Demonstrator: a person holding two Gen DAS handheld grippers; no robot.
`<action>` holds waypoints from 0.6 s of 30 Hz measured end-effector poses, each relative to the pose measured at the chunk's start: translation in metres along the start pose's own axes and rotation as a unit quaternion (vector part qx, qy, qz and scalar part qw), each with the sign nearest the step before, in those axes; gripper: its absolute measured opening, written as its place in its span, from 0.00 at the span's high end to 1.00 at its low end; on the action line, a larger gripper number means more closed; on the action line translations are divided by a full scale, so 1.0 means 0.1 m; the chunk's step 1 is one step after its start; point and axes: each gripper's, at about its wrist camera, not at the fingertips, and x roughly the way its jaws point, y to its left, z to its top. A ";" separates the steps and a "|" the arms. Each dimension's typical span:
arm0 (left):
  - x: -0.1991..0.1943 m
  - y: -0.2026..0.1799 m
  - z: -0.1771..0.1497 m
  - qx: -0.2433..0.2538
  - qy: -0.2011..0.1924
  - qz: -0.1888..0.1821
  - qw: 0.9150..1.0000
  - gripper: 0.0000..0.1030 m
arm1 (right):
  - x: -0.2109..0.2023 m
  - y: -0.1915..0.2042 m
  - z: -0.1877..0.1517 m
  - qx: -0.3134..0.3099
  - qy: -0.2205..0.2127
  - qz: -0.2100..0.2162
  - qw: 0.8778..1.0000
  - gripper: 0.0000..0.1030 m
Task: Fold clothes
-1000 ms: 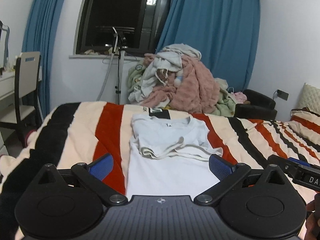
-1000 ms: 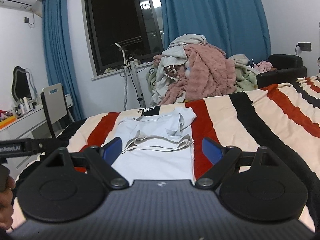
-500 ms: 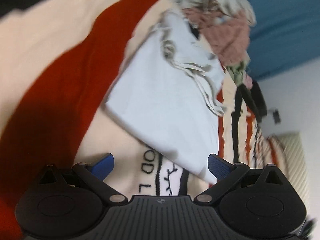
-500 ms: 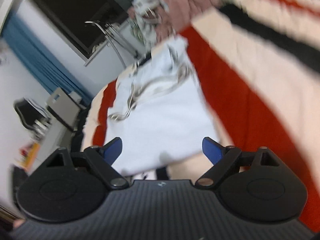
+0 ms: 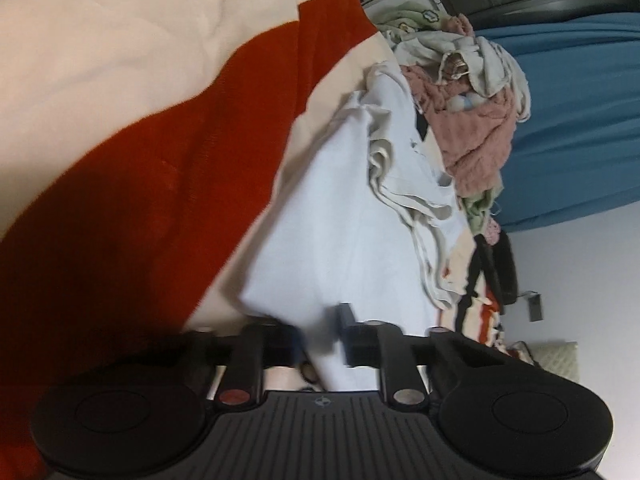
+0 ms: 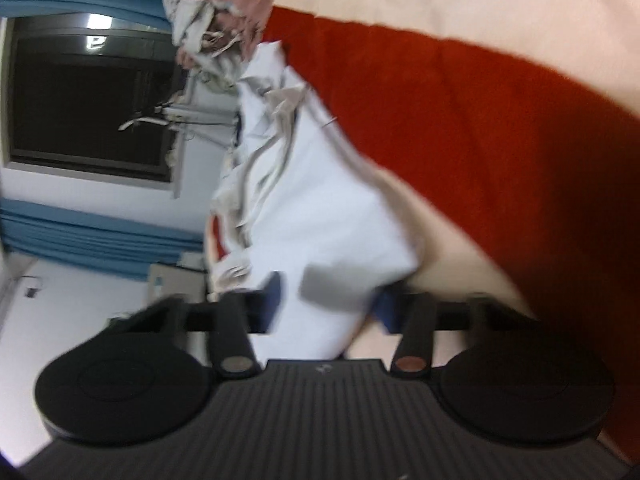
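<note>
A white T-shirt lies flat on a bed under a red, cream and black striped blanket, its sleeves folded in near the collar. My left gripper is down at the shirt's near hem corner. Its jaws are closing and stand almost together, with white fabric pinched between them. In the right wrist view the same T-shirt runs away from my right gripper. That gripper's jaws are closing too, still apart, with the other hem corner bunched between the blue pads. Both views are rolled sideways and blurred.
A heap of pink, grey and green clothes is piled beyond the shirt's collar. Behind it are a blue curtain, a dark window and a black armchair. The striped blanket spreads out on both sides of the shirt.
Both grippers came down from above the bed to the shirt's near hem and rolled onto their sides. Their jaws went from wide open to closing around the hem corners.
</note>
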 end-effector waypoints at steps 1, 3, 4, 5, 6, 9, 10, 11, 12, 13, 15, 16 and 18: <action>0.00 -0.01 0.00 0.005 -0.005 -0.001 1.000 0.94 | -0.01 0.00 -0.01 -0.006 -0.004 -0.005 1.000 0.79; -0.05 -0.06 -0.01 0.013 -0.016 -0.010 1.000 0.95 | -0.05 0.04 -0.04 -0.023 -0.011 -0.001 1.000 0.86; -0.10 -0.09 -0.02 0.019 -0.021 -0.016 0.999 0.96 | -0.08 0.08 -0.05 -0.032 -0.015 0.003 0.999 0.88; -0.16 -0.13 -0.03 0.025 -0.028 -0.023 0.999 0.96 | -0.13 0.12 -0.06 -0.040 -0.019 0.008 0.999 0.89; -0.23 -0.16 -0.04 0.032 -0.035 -0.031 0.998 0.96 | -0.17 0.16 -0.07 -0.049 -0.024 0.014 0.998 0.92; -0.53 -0.30 -0.12 0.054 -0.057 -0.052 0.996 0.97 | -0.39 0.28 -0.11 -0.073 -0.037 0.030 0.996 0.93; -0.65 -0.34 -0.16 0.061 -0.064 -0.057 0.994 0.97 | -0.48 0.31 -0.13 -0.081 -0.042 0.035 0.995 0.94; -0.76 -0.38 -0.20 0.069 -0.070 -0.061 0.993 0.97 | -0.60 0.35 -0.16 -0.091 -0.046 0.039 0.994 0.94; -0.87 -0.42 -0.24 0.078 -0.075 -0.064 0.992 0.97 | -0.72 0.39 -0.21 -0.101 -0.050 0.043 0.993 0.94; -0.98 -0.45 -0.30 0.089 -0.081 -0.068 0.990 0.97 | -0.83 0.42 -0.24 -0.111 -0.054 0.046 0.991 0.94; -1.21 -0.50 -0.44 0.111 -0.093 -0.075 0.987 0.97 | -1.06 0.45 -0.34 -0.130 -0.067 0.052 0.988 0.95; -1.31 -0.49 -0.53 0.116 -0.096 -0.080 0.985 0.97 | -1.17 0.43 -0.41 -0.135 -0.072 0.054 0.987 0.95; -1.47 -0.43 -0.72 0.113 -0.096 -0.087 0.985 0.98 | -1.37 0.37 -0.56 -0.141 -0.080 0.056 0.985 0.95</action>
